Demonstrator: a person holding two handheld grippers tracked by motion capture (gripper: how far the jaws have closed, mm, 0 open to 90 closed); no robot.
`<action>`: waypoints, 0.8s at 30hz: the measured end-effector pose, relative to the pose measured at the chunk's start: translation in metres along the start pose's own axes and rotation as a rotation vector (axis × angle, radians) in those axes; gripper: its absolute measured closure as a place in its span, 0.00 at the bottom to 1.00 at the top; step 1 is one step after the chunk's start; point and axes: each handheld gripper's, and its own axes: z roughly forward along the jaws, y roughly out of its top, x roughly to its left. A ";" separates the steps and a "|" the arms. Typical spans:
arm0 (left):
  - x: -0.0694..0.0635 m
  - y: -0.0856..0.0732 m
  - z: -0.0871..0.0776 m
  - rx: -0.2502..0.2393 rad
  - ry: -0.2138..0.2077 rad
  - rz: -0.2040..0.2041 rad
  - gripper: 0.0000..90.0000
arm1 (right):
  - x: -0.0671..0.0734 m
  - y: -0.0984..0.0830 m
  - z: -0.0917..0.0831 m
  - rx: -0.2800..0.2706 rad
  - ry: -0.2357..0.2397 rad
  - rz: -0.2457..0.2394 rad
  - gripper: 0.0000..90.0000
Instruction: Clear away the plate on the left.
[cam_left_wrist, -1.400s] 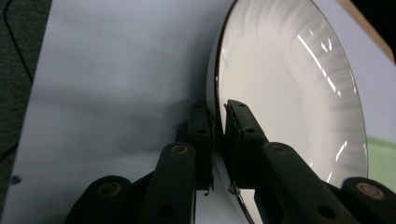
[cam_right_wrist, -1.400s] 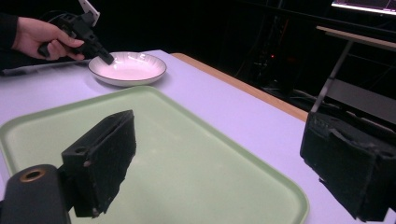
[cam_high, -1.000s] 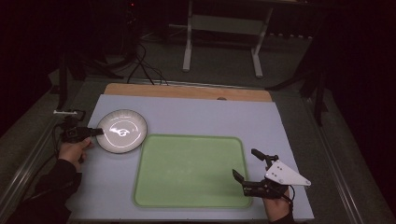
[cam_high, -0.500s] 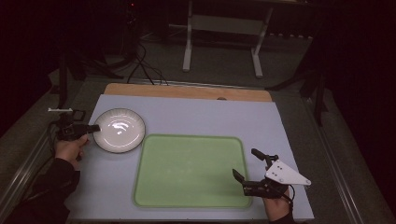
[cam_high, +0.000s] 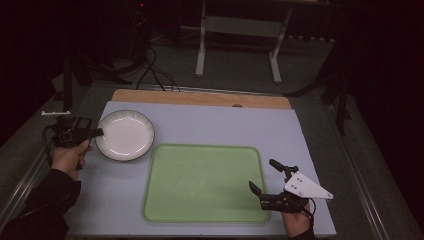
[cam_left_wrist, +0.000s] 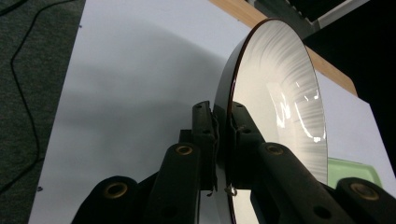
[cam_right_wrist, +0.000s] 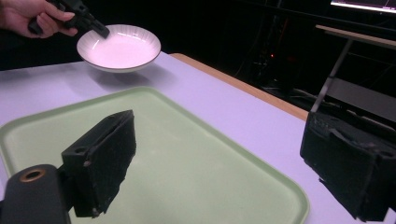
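The white ribbed plate (cam_high: 125, 135) sits over the far left part of the tabletop (cam_high: 210, 125), close to the left edge and just beyond the far left corner of the green tray (cam_high: 202, 182). In the right gripper view the plate (cam_right_wrist: 119, 48) hangs clear of the surface, with a shadow under it, and is held roughly level. Its rim is dark on the outside and the inside is glossy, with fine ridges running toward the centre.

The left gripper (cam_high: 95, 133) grips the plate by the rim on the side nearest the left edge. In the left gripper view its two black fingers (cam_left_wrist: 204, 126) are closed tight on that rim, one on the underside and one on the inner face, with the plate (cam_left_wrist: 280, 102) seen edge on between them. The person's left hand (cam_high: 70, 156) holds the gripper from outside the left edge of the tabletop.

The tray lies flat in the near middle of the tabletop, with nothing on it. A strip of bare wood (cam_high: 200, 98) runs along the far edge.

The right gripper (cam_high: 267, 182) rests at the near right corner, just over the tray's right rim. Its fingers (cam_right_wrist: 100, 161) stand wide apart with nothing between them.
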 end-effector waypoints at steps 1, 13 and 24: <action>-0.001 0.000 -0.001 -0.001 0.004 0.000 0.93 | 0.000 0.000 0.000 0.000 0.001 0.001 0.11; -0.016 -0.002 0.002 0.021 -0.030 0.038 0.93 | -0.001 0.000 0.000 -0.003 0.001 0.004 0.11; -0.032 -0.008 0.005 0.039 -0.061 0.052 0.92 | -0.004 -0.002 -0.003 -0.011 0.009 0.012 0.11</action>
